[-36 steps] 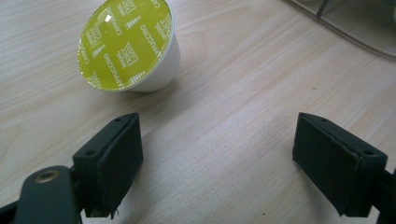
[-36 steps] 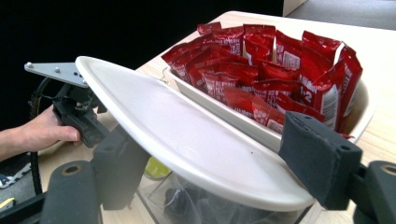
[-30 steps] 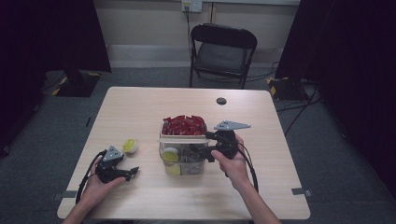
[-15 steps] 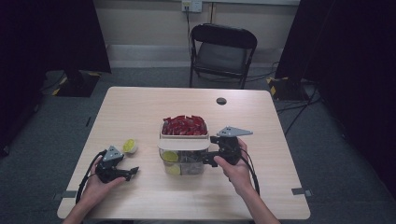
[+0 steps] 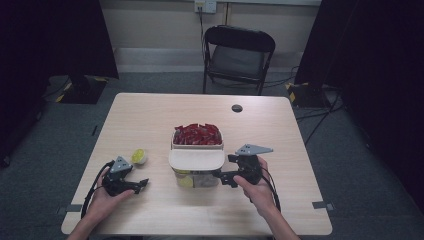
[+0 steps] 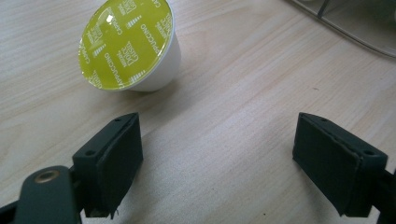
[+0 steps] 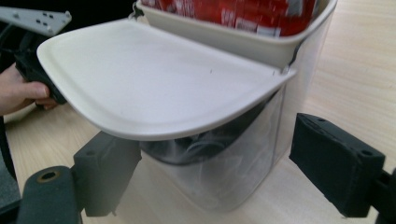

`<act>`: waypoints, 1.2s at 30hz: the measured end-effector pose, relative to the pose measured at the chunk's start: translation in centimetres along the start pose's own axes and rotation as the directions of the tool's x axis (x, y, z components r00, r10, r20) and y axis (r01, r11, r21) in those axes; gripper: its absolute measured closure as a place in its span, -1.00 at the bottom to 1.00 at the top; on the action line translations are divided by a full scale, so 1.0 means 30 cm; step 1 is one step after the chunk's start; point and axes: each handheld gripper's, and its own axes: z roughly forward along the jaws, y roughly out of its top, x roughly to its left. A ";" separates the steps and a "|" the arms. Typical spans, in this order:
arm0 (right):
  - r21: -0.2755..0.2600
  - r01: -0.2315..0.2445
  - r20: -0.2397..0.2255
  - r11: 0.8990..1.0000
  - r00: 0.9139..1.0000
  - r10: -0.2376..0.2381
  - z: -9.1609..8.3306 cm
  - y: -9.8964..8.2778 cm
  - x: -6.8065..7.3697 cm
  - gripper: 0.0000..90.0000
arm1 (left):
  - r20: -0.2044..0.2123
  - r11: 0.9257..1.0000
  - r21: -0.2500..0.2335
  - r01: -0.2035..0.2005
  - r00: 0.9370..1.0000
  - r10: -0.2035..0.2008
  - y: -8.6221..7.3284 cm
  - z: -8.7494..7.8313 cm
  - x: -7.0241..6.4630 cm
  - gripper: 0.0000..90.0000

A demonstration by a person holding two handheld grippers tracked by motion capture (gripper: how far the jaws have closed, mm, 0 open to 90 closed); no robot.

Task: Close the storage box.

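A clear box (image 5: 202,180) stands mid-table with a white tray of red capsules (image 5: 197,134) on top. Its white lid flap (image 5: 196,159) is hinged open toward me, also seen in the right gripper view (image 7: 140,88). My right gripper (image 5: 224,178) is low at the box's right side. Its jaws (image 7: 217,170) are open and have just closed a little, with the box's clear wall (image 7: 233,168) just ahead and untouched. A lime-lidded capsule (image 5: 138,156) lies left of the box. My left gripper (image 5: 141,183) rests open on the table, with the capsule (image 6: 128,44) ahead of its left jaw.
Yellow capsules (image 5: 186,181) show inside the clear box. A small black disc (image 5: 237,108) lies at the far side of the table. A black folding chair (image 5: 239,52) stands beyond the table's far edge. Bare wood surrounds both hands.
My right gripper has sunk and come slightly toward me, from lid height down to the box's clear lower part. The left gripper and the capsule have stayed put.
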 end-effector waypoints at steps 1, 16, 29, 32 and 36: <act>-0.001 -0.002 0.004 1.000 1.000 0.002 0.002 -0.009 0.000 -0.65 | 0.000 1.000 0.000 0.000 1.000 0.000 0.000 0.000 0.000 -0.66; 0.049 -0.006 0.033 0.999 0.999 0.004 -0.003 -0.081 -0.021 -0.64 | 0.000 1.000 0.000 0.000 1.000 0.000 0.000 0.000 0.000 -0.66; -0.010 -0.041 0.120 0.999 0.992 0.042 -0.098 -0.082 -0.094 -0.65 | -0.002 1.000 0.002 0.000 1.000 0.000 0.000 0.000 0.000 -0.67; -0.012 -0.064 0.154 0.998 0.986 0.065 -0.121 -0.099 -0.130 -0.65 | -0.002 1.000 0.002 0.000 1.000 0.000 0.000 0.001 0.000 -0.67; -0.027 -0.091 0.204 0.995 0.974 0.095 -0.147 -0.122 -0.183 -0.65 | -0.002 1.000 0.002 0.001 1.000 -0.001 0.001 0.001 0.000 -0.67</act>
